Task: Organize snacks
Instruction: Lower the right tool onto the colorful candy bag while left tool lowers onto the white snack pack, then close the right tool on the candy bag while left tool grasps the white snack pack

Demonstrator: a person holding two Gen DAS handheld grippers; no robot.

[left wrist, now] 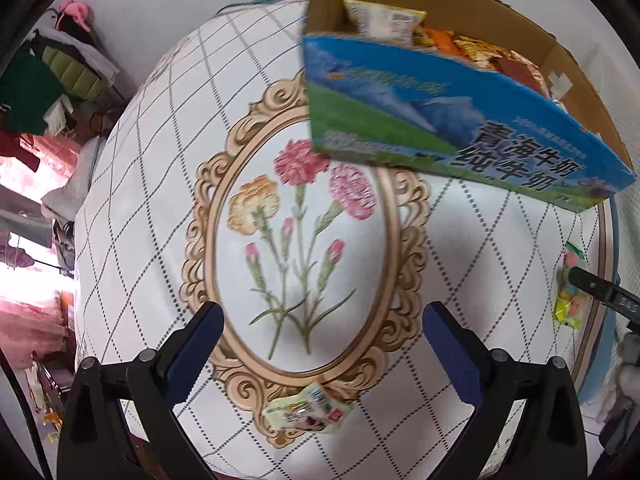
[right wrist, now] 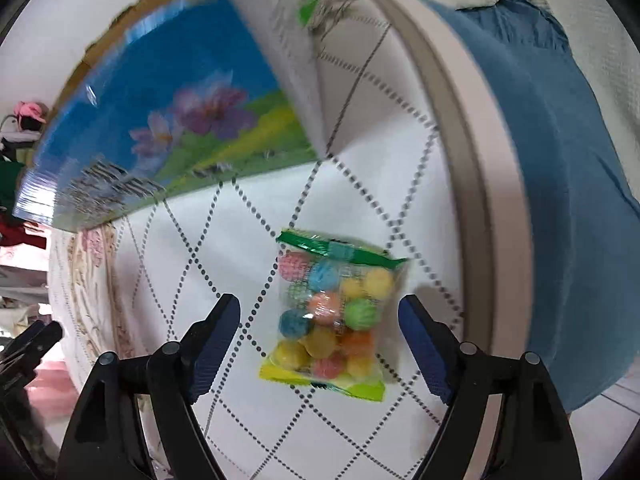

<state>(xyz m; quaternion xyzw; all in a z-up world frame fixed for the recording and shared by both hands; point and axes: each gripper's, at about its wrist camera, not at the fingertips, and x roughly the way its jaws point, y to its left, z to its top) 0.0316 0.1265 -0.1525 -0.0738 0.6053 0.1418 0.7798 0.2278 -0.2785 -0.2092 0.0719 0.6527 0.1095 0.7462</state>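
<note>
Round table (left wrist: 132, 184): carton (left wrist: 440, 136), two snack packets (right wrist: 332, 320)

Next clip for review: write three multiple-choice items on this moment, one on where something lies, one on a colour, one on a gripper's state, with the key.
1. Where does the bag of coloured candy balls lie?
A. inside the cardboard box
B. on the tablecloth, between the right gripper's open fingers
C. on the blue cloth

2. What colour is the top strip of the candy bag?
A. green
B. red
C. black

3. How is the left gripper?
A. shut on a packet
B. shut on the box edge
C. open, holding nothing

Key: 1 B, the bag rests on the tablecloth in front of the right gripper, outside the cardboard box. 2 A, its sealed top is green. 3 C, its fingers stand wide apart above the small white packet.
</note>
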